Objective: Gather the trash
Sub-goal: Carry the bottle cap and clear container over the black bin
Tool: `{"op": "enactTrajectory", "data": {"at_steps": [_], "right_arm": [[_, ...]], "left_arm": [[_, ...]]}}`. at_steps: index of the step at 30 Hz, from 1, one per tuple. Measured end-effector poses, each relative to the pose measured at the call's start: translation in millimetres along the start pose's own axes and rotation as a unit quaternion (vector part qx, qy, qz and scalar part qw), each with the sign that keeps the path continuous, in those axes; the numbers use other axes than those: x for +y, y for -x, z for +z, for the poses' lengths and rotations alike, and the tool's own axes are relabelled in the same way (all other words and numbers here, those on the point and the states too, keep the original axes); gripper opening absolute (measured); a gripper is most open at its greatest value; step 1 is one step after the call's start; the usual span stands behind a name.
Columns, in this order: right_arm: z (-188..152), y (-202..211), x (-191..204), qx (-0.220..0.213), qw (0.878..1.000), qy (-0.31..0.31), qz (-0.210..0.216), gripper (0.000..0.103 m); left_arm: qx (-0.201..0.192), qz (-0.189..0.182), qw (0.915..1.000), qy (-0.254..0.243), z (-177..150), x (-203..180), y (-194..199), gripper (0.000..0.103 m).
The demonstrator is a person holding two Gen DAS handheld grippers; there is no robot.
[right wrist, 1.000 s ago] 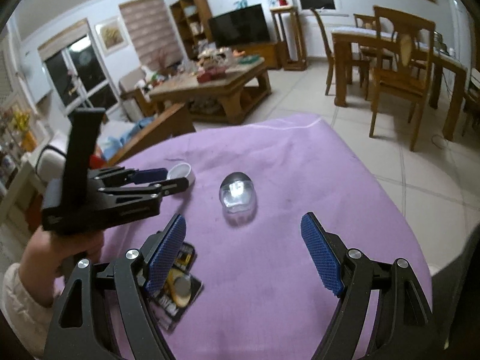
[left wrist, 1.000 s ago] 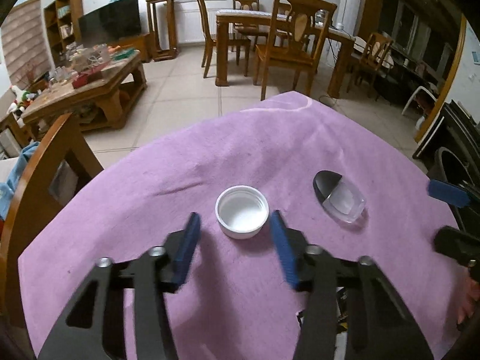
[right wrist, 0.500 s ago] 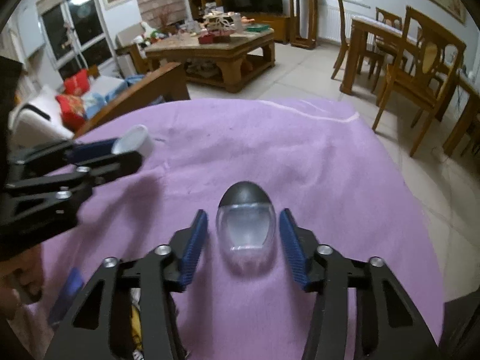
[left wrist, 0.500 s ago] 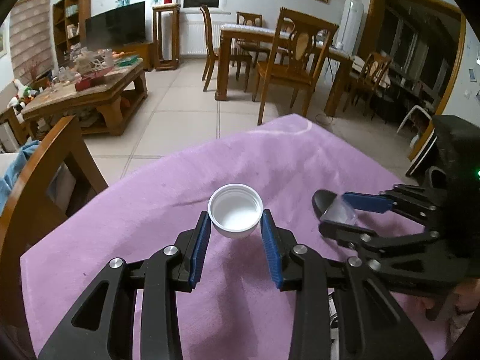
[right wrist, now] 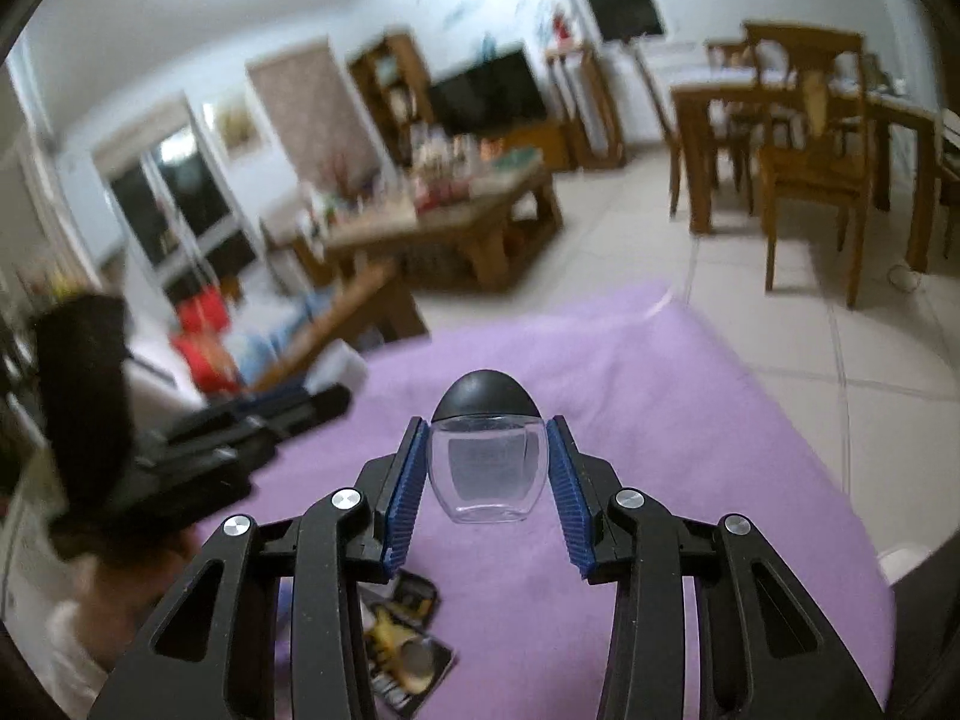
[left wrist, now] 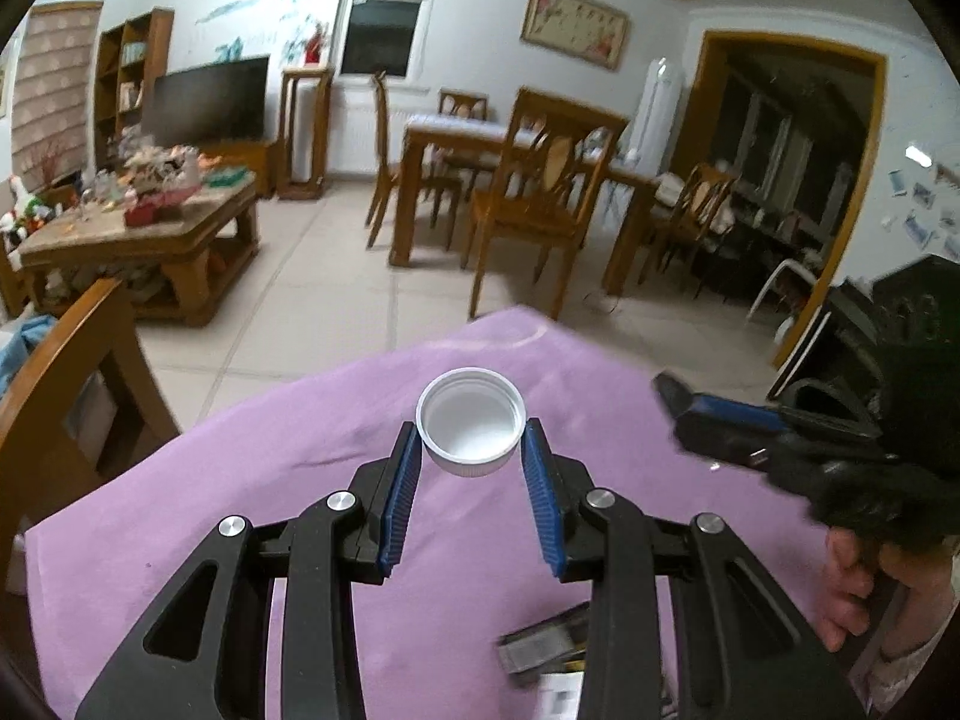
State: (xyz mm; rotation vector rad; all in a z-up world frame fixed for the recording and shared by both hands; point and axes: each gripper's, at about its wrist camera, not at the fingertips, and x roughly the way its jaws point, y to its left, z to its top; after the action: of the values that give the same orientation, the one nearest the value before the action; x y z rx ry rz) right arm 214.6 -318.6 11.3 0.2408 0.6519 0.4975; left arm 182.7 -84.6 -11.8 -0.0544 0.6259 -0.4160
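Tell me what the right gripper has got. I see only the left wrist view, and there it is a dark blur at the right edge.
Observer: The right gripper has a small clear container with a black domed cap between its pads. The jaws are closing on its sides.
Operator: Say what is inside it.
Observer: Nothing that I can see; the clear body looks empty.
Operator: Check below that gripper for more trash.
Observer: A black wrapper with yellow print lies flat on the purple cloth, partly hidden beneath the gripper.
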Motion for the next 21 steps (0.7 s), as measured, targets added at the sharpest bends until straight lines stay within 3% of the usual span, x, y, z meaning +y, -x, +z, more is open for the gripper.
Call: {"op": "enactTrajectory", "data": {"at_steps": [3, 9, 21], "right_arm": [[-8, 63, -10, -0.075, 0.997, -0.004, -0.016, 0.04], [-30, 160, -45, -0.168, 0.983, -0.005, -0.079, 0.04], [-94, 295, -155, -0.216, 0.962, -0.071, -0.154, 0.04]], "left_arm": [[-0.025, -0.026, 0.9993, -0.006, 2, -22, 12, 0.034], [-0.048, -0.079, 0.9951, -0.036, -1, -84, 25, 0.034], [-0.033, -0.168, 0.9797, -0.104, -18, -235, 0, 0.034]]}}
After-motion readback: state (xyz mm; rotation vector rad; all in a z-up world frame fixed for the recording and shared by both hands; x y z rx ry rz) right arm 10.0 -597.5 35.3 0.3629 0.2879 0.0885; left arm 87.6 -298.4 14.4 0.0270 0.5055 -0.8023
